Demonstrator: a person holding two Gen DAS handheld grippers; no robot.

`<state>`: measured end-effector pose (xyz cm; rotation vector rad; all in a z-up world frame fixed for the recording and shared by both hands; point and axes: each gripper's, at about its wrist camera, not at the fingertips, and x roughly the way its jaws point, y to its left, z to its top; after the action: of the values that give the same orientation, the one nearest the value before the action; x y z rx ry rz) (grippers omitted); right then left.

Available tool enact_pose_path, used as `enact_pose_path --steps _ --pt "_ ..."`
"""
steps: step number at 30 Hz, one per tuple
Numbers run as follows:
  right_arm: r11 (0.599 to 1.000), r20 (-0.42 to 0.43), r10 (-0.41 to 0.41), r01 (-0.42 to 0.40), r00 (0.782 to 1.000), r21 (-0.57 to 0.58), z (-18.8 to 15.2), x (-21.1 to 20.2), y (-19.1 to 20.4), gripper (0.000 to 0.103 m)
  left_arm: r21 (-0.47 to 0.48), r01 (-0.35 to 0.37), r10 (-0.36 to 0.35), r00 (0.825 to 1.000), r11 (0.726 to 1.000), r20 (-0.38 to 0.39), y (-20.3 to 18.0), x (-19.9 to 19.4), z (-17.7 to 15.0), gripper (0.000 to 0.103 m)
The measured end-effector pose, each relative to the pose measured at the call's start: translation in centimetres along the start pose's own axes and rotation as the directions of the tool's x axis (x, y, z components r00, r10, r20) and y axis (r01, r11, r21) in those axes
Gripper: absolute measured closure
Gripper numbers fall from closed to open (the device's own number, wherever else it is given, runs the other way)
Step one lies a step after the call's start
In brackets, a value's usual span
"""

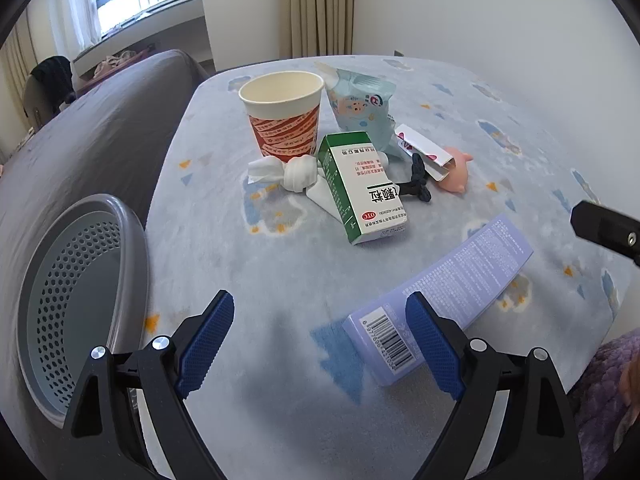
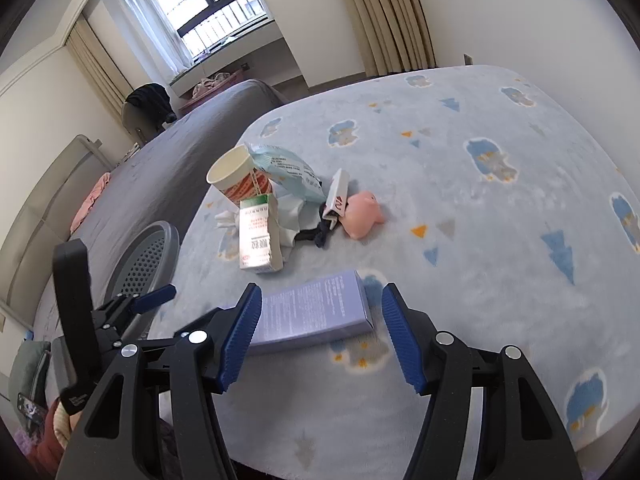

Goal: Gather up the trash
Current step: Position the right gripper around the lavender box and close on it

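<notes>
I see a bed [image 1: 460, 92] with a pale blue patterned blanket filling the frame. A grey perforated basket [image 1: 72, 296] sits lower left. The lilac box [image 1: 452, 292] lies lower right of centre; the paper cup [image 1: 282, 114] and green carton [image 1: 360, 188] cluster mid-frame. My left gripper [image 1: 320, 342] and right gripper [image 2: 320, 338] both have jaws spread, empty.

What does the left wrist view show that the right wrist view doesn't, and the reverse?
Only the left wrist view shows the purple box's barcode end and most of the grey perforated bin's inside. Only the right wrist view shows the whole left gripper, open beside the bin, and the blanket's far right side. Both show the paper cup, green medicine box, blue wipes pack, pink toy and open right gripper.
</notes>
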<state>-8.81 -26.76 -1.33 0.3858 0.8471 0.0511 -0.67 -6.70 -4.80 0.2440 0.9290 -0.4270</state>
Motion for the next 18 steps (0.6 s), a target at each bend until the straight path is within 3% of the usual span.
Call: enact_pose_path --steps 5,10,18 --pt "1.000 -0.021 -0.009 0.009 1.000 0.009 -1.5 0.4 0.1 0.043 -0.001 -0.031 0.031 0.999 1.000 0.029 0.9 -0.8 0.2 0.017" --pt "1.000 -0.025 -0.003 0.003 1.000 0.022 -2.2 0.4 0.3 0.043 -0.018 -0.057 0.057 0.998 0.998 0.002 3.2 0.3 1.1 0.017" --pt "0.999 -0.011 0.011 -0.010 1.000 0.032 -2.1 -0.1 0.1 0.043 0.018 -0.021 0.022 0.998 1.000 -0.054 3.5 2.7 1.3 0.017"
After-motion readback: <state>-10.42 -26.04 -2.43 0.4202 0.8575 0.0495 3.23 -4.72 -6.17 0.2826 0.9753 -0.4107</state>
